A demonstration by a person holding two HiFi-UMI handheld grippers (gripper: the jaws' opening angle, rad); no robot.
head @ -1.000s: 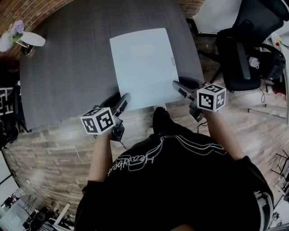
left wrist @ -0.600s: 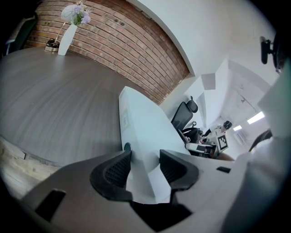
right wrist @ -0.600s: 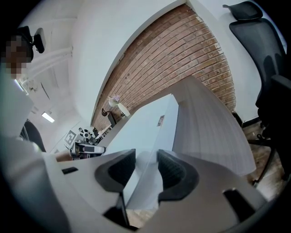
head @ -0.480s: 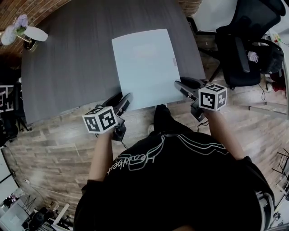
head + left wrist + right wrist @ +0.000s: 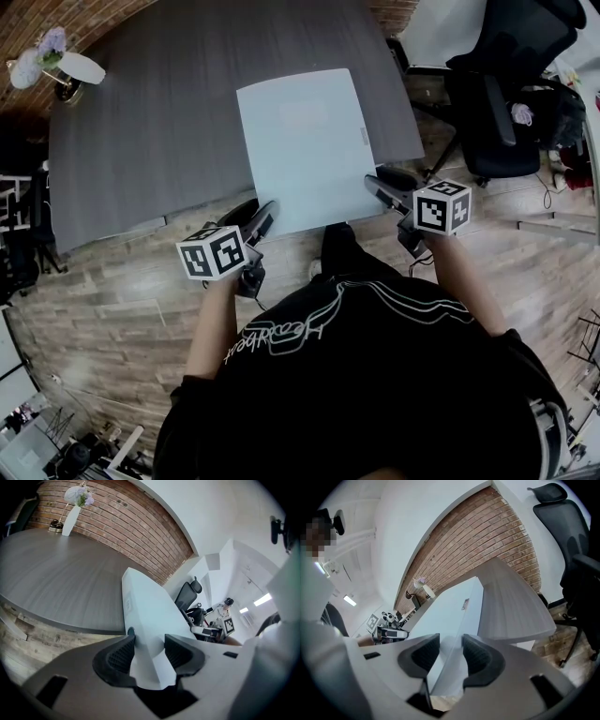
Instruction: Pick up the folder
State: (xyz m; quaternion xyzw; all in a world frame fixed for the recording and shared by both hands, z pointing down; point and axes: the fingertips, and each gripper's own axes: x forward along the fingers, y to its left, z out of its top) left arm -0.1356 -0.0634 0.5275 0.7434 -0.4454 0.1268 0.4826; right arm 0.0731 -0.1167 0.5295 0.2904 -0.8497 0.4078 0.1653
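A pale blue-white folder (image 5: 305,150) lies flat over the near part of the dark grey table (image 5: 150,131), and its near edge juts out past the table's edge. My left gripper (image 5: 258,223) is shut on the folder's near left corner. My right gripper (image 5: 380,190) is shut on its near right corner. In the left gripper view the folder (image 5: 150,616) runs away from between the pads of that gripper (image 5: 147,653). In the right gripper view the folder (image 5: 454,616) is likewise pinched in that gripper (image 5: 450,656).
A white vase with flowers (image 5: 56,61) stands at the table's far left corner. A black office chair (image 5: 506,103) is on the right beside the table. A brick wall (image 5: 117,522) runs behind the table, and wooden floor (image 5: 103,281) lies beneath me.
Both grippers have drawn the folder a little toward the person, so more of it overhangs the table's near edge. The jaws have kept their grip.
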